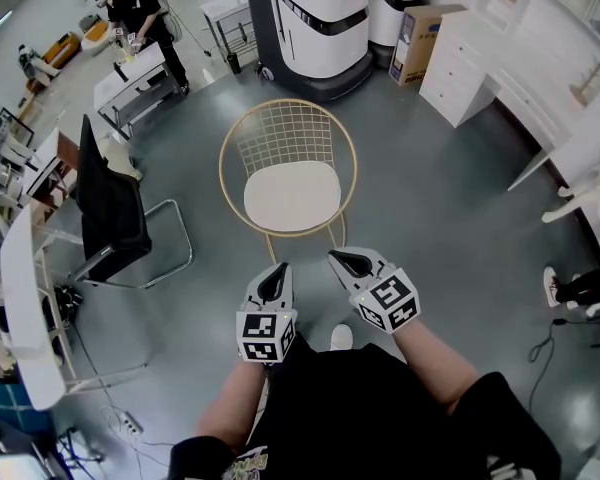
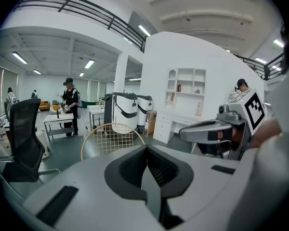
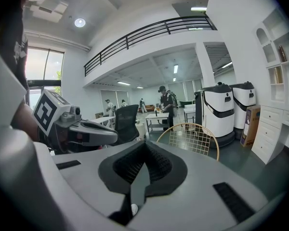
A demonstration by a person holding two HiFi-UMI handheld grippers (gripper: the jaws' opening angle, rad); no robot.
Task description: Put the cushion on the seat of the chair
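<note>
Office chair: I saw a black mesh office chair (image 1: 108, 203) at the far left, well apart from my grippers.
Left claw: my grey left gripper (image 1: 277, 271) had its jaws pressed together with nothing between them.
Cushion: the round white cushion (image 1: 292, 196) lay on the seat of the gold wire chair (image 1: 280, 133), just ahead of both grippers.
Right claw: my grey right gripper (image 1: 340, 259) was closed tight too and held nothing.

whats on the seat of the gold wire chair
A white rounded cushion lies on the gold wire chair, covering the seat. The seat surface under it is hidden; only the rim and wire back show.
</note>
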